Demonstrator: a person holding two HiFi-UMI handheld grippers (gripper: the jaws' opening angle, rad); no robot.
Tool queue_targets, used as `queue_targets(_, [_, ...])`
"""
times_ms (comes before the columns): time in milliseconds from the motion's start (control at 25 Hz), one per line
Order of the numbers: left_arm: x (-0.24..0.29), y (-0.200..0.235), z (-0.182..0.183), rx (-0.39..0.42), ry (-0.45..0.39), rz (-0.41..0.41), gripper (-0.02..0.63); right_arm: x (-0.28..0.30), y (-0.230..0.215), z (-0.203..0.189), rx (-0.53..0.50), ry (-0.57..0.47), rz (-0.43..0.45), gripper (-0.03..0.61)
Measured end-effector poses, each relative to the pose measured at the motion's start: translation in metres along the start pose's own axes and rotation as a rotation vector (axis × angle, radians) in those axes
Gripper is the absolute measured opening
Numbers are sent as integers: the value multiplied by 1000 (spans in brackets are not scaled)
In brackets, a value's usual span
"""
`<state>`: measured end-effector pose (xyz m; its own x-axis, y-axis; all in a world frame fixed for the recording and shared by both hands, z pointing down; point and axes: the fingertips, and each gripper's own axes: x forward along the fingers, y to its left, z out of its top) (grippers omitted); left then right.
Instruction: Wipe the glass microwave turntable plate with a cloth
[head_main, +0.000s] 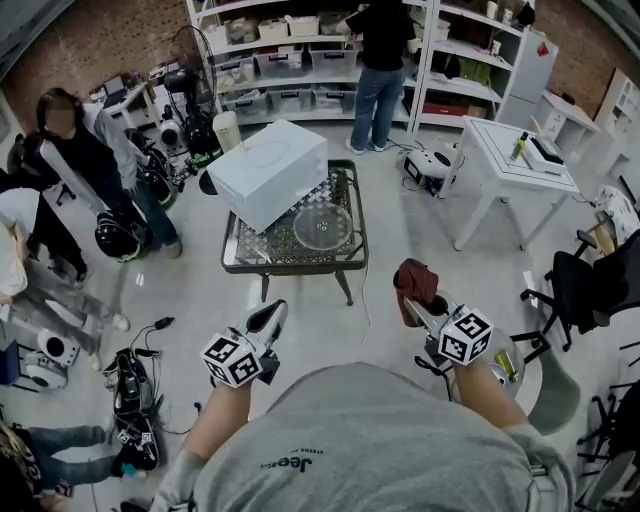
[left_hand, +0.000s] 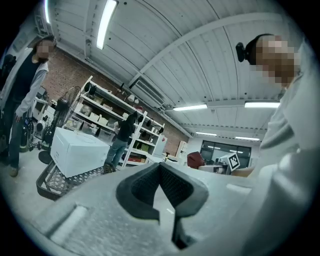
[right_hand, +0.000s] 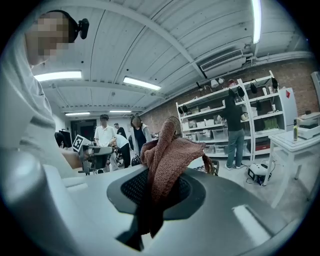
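Cloth in Grip, Plate Not Yet Reached

Wiping had not begun. The right gripper (head_main: 411, 303) was held close to the person's body with its fingers pinching a reddish-brown cloth (head_main: 416, 279). In the right gripper view the fabric bunched up out of the jaws and a tail hung below them. The left gripper (head_main: 273, 311) hung at the other side with its fingers pressed together at the tips and nothing between them.

The glass turntable plate (head_main: 323, 226) lay flat on the right half of a low metal-framed table (head_main: 295, 266), well ahead of both grippers. A white microwave (head_main: 268, 170) stood just beside it, set at an angle. The microwave's near corner seemed to overlap the plate's left rim, though contact could not be told from above.

By my reading, the step in hand was the approach. The next move called for stepping forward and bringing the cloth down onto the plate's face. The empty left gripper could then steady the rim.

Bare floor lay between the person and the table, so the way in looked open. The plate sat near the table's front and right edges, so a hard push might slide it off. Cables (head_main: 132, 382) lay on the floor to the left, and a white side table (head_main: 510, 160) stood well off to the right.
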<state>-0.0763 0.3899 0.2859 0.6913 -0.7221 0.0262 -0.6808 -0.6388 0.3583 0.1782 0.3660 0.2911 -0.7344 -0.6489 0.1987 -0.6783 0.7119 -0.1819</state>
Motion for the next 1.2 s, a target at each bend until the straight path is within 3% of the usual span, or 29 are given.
queue_targets(760, [71,-95,-20,-8,-2,54,-3,-87,-55,11,-37,-16,91,67])
queue_targets(1000, [83,-91,-23,-19,5,60,-2,-81,-71,4,-23,-15,98,67])
queue_targets(1200, [95,-58,-24,-42,11,26,-2,-53,-75,5,-24,1,76,67])
